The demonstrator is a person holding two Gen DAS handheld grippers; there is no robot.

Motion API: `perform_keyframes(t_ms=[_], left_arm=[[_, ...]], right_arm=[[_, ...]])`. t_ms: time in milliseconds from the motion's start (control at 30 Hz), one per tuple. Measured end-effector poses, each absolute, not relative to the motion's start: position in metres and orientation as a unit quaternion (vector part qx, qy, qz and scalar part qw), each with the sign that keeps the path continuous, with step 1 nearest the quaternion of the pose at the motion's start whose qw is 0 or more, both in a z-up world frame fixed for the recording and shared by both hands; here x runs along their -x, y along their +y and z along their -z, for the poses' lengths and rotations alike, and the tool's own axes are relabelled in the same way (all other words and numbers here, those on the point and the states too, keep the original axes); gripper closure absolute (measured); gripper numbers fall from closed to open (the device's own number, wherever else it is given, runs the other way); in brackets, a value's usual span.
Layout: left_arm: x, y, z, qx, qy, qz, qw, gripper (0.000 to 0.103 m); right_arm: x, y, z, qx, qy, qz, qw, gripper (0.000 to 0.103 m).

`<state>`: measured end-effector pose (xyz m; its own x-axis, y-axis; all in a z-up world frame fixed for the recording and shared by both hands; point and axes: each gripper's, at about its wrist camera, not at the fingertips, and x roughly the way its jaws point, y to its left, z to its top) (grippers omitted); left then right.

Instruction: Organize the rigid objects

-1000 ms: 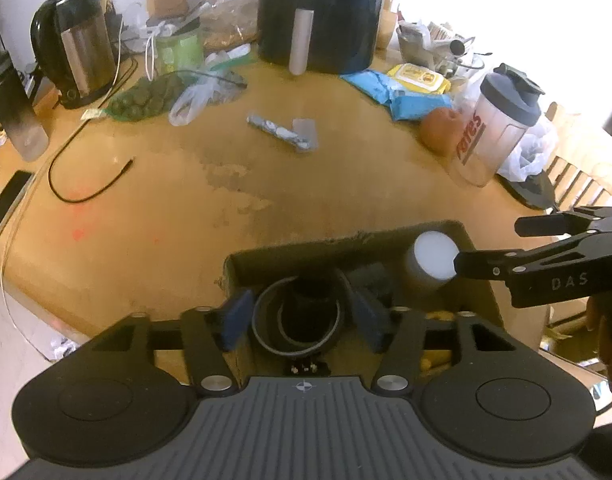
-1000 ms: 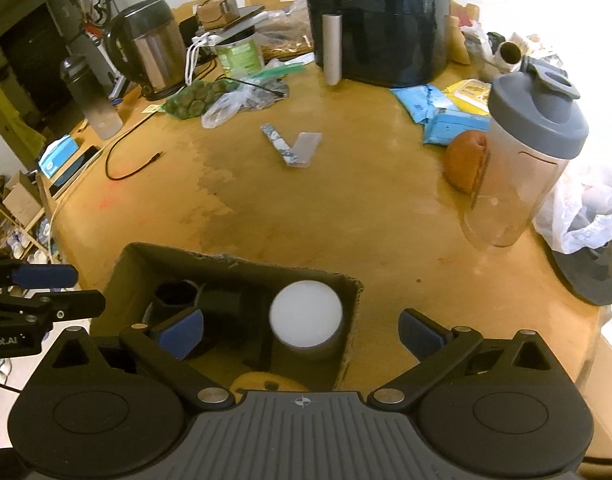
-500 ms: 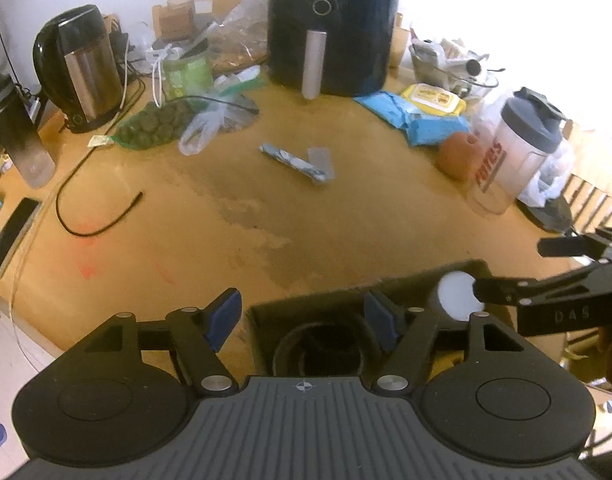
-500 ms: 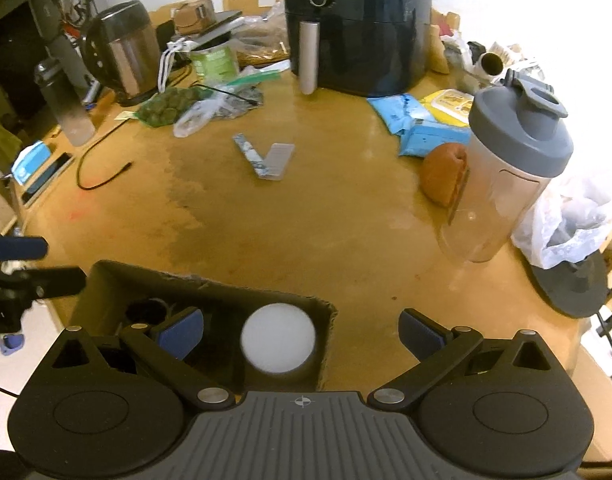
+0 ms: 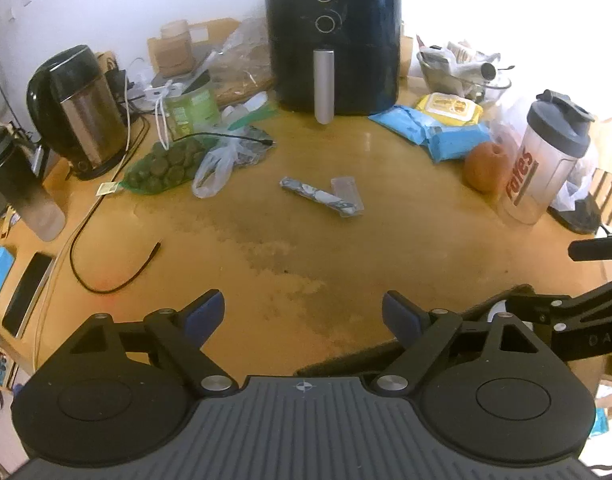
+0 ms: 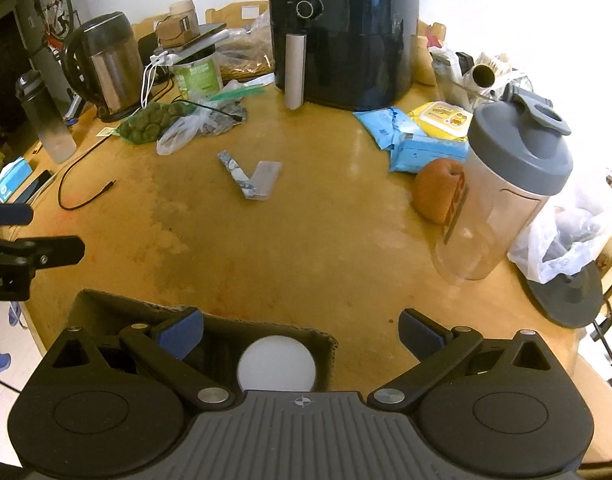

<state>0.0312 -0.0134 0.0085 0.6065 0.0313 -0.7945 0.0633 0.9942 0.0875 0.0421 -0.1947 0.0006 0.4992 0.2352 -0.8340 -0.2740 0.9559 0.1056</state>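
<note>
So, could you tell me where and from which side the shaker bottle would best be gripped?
Probably on the clear body below the grey lid, coming from the open table side on its left. It stands upright and round; the orange fruit touches its far-left side and a plastic bag crowds its right.

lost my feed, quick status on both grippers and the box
Left gripper open, empty, over bare table. Right gripper open, empty, above cardboard box. White-lidded container sits inside. Nothing blocking.
</note>
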Motion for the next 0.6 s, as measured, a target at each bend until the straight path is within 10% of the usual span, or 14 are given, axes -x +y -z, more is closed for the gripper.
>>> perform_keyframes(t_ms=[600], left_arm=[[-0.084, -0.001, 0.003, -0.052, 0.463, 0.044, 0.884, 0.016]], right_arm=[[-0.059, -0.186, 0.007, 0.007, 0.507, -0.148, 0.849, 0.0]])
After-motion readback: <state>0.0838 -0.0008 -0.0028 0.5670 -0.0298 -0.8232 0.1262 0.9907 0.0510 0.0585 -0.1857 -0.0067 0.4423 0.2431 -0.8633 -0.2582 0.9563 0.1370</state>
